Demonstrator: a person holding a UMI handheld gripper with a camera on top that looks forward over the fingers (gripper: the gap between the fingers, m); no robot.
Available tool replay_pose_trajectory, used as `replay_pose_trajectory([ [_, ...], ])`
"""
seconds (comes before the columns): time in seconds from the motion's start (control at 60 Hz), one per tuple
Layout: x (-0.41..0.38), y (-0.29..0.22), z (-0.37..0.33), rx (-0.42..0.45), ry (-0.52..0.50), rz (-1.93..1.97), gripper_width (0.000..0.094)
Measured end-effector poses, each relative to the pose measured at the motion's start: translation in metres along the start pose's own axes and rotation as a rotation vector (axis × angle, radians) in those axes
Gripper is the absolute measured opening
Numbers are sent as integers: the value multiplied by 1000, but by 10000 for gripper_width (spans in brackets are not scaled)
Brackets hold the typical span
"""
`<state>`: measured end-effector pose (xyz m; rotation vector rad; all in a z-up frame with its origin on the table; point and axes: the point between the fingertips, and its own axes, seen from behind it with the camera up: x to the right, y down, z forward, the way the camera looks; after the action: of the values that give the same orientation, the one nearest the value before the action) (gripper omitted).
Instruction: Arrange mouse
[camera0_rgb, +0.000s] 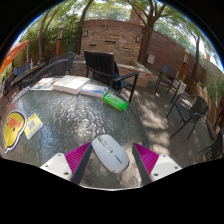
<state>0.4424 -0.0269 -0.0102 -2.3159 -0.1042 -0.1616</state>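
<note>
At the bottom centre of the frame a pale grey, smooth-shelled plastic computer mouse lies on the round glass-topped patio table, between the gripper fingers with their magenta pads. The claw stands apart: a dark gap shows on each side of the mouse, so the pads flank it without visibly pressing, and the mouse seems to rest on the glass under its own weight. Beyond the fingers, towards the middle of the frame, lies a green bottle-like object on its side, with an open book or stack of papers in the upper left and yellow cards at the left edge. Dark metal chairs ring the table. The mouse looks light and rigid, its rounded glossy shell likely slippery, so the long flanks near its widest part seem the best hold, squeezed evenly so it does not squirt forward across the smooth glass.
</note>
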Motion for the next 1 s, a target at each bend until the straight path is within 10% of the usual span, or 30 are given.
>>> replay_pose_trajectory([
  [0.667,15,1,-6,-12,-53,19,841],
  [1.0,5,8,2,-28,-100,59,444],
])
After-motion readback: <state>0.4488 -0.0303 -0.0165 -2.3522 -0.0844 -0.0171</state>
